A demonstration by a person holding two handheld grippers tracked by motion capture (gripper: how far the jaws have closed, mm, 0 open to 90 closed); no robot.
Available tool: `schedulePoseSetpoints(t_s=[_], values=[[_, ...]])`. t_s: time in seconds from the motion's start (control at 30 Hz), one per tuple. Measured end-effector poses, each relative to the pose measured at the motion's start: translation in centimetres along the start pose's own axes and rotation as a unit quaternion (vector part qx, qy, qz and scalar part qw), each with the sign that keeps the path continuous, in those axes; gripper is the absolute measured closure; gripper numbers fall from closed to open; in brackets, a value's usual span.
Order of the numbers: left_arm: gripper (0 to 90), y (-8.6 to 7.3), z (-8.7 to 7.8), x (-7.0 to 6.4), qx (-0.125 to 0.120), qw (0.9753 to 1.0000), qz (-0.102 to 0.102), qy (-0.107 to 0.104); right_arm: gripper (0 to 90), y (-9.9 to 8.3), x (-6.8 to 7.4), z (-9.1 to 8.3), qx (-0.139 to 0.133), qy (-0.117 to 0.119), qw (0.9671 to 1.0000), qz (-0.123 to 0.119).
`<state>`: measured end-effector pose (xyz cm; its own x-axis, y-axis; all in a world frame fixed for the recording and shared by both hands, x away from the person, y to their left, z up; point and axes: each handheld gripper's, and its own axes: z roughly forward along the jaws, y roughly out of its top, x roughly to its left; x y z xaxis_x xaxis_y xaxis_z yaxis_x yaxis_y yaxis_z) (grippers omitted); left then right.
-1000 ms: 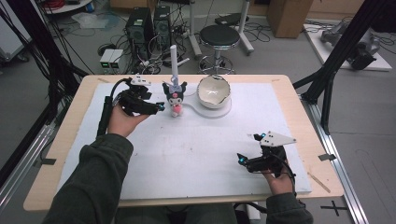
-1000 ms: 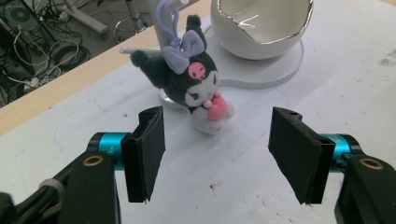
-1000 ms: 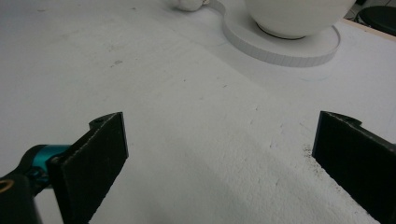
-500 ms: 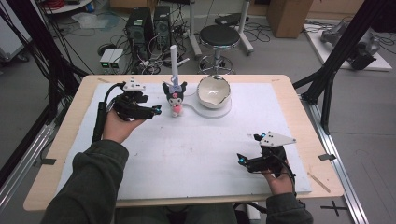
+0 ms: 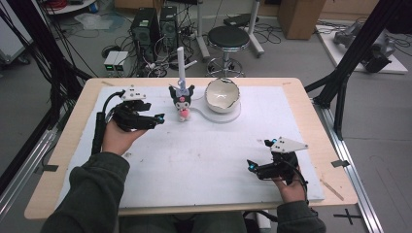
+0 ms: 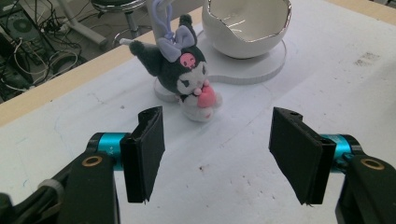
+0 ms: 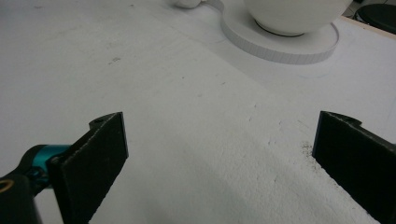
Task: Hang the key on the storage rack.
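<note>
A small plush doll with dark ears, a purple bow and a pink heart hangs by a loop from a white post at the table's far middle. My left gripper is open just left of it, a short gap away. In the left gripper view the doll stands ahead of the open left gripper, with nothing between the jaws. A white eggshell-shaped bowl with a shiny rim rests on a white base to the doll's right. My right gripper is open at the front right, holding nothing.
A white mat covers most of the wooden table. Beyond the far edge are a black stool, computer cases and cables. Black frame struts rise at both sides. The bowl lies far ahead of the right gripper.
My left gripper has drawn back a little from the doll, toward the person and slightly left. The right gripper has stayed in place.
</note>
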<state>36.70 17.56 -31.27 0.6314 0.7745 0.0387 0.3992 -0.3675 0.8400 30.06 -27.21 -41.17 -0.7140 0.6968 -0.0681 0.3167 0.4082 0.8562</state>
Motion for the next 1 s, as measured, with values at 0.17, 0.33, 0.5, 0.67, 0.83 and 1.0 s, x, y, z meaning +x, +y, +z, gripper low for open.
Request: schedulePoseSetpoints(t_s=[0.17, 0.33, 0.5, 0.67, 0.83, 1.0], values=[[36.1, -0.3, -0.2, -0.2, -0.002, 1.0, 0.001, -0.002, 2.4, 0.0, 0.0, 0.0, 0.0, -0.001, 1.0, 0.0], [36.0, -0.6, -0.4, -0.3, -0.003, 1.0, 0.0, -0.003, 2.4, 0.0, 0.1, -0.1, 0.002, 0.0, 1.0, 0.0], [36.0, -0.7, -0.4, -0.4, -0.006, 1.0, -0.001, -0.005, 2.4, -0.1, 0.2, -0.3, 0.002, -0.003, 1.0, 0.002], [35.8, -0.8, -0.5, -0.7, -0.008, 1.0, -0.001, -0.006, 2.4, -0.3, 0.1, -0.7, -0.002, -0.007, 1.0, 0.006], [35.6, -1.1, -0.8, -0.9, -0.01, 0.9999, 0.001, -0.006, 2.4, -0.2, 0.1, -0.6, -0.002, -0.005, 1.0, 0.004], [35.6, -1.6, -1.2, -1.0, -0.015, 0.9999, -0.001, -0.005, 2.4, -0.2, 0.1, -0.5, 0.0, -0.004, 1.0, 0.003]])
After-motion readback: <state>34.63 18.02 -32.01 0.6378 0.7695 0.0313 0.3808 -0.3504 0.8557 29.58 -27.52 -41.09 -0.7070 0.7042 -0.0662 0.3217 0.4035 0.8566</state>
